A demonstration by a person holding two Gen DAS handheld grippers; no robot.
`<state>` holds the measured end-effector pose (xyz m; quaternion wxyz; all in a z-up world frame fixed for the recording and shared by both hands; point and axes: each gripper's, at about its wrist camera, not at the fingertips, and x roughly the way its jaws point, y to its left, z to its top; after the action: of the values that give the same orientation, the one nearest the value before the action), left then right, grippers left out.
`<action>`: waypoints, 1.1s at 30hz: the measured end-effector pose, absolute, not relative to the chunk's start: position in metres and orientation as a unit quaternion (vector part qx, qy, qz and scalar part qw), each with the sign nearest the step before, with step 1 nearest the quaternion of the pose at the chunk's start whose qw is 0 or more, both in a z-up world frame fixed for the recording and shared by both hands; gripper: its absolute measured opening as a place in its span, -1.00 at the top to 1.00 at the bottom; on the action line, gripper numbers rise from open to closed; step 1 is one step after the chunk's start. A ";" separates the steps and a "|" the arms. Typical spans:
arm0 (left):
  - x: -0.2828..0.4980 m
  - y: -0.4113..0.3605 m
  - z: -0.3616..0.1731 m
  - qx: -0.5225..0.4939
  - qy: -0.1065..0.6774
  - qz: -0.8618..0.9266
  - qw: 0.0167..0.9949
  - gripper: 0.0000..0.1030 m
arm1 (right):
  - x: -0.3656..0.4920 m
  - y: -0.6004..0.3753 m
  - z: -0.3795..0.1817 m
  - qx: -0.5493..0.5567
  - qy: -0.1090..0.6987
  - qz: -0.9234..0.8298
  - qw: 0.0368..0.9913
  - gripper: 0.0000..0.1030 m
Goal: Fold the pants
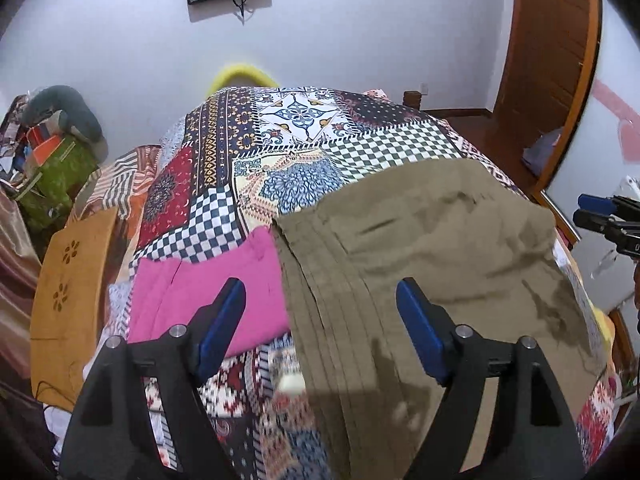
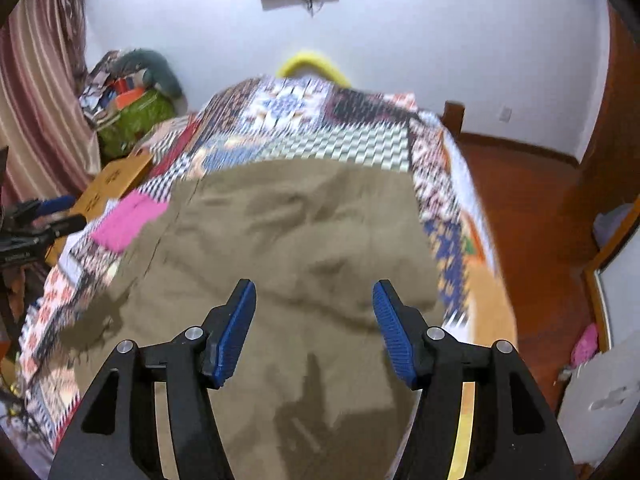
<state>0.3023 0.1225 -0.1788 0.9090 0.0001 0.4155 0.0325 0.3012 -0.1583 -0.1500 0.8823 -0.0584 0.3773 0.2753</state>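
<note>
Olive-brown pants lie spread on the patterned bedspread; they fill the middle of the right wrist view. My left gripper is open and empty, hovering over the pants' left edge, where layered folds show. My right gripper is open and empty above the pants' near part. The right gripper also shows at the right edge of the left wrist view, and the left gripper at the left edge of the right wrist view.
A pink garment lies on the bed beside the pants' left edge. An orange cloth and a cluttered pile with a green bag sit left of the bed. A wooden floor and door are to the right.
</note>
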 end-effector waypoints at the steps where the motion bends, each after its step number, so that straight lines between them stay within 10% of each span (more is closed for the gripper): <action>1: 0.311 0.126 -0.180 -0.003 0.415 0.034 0.909 -0.51 | 0.307 -0.156 -0.149 -0.061 0.371 0.270 0.886 -0.12; 33: 0.452 0.193 -0.297 -0.096 0.501 0.024 0.860 -0.47 | 0.486 -0.125 -0.217 -0.101 0.438 0.276 0.850 -0.13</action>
<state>0.4517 0.1925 -0.2968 0.8596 -0.0964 0.5013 0.0244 0.4858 -0.1254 -0.2167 0.8495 -0.1009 0.4382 0.2758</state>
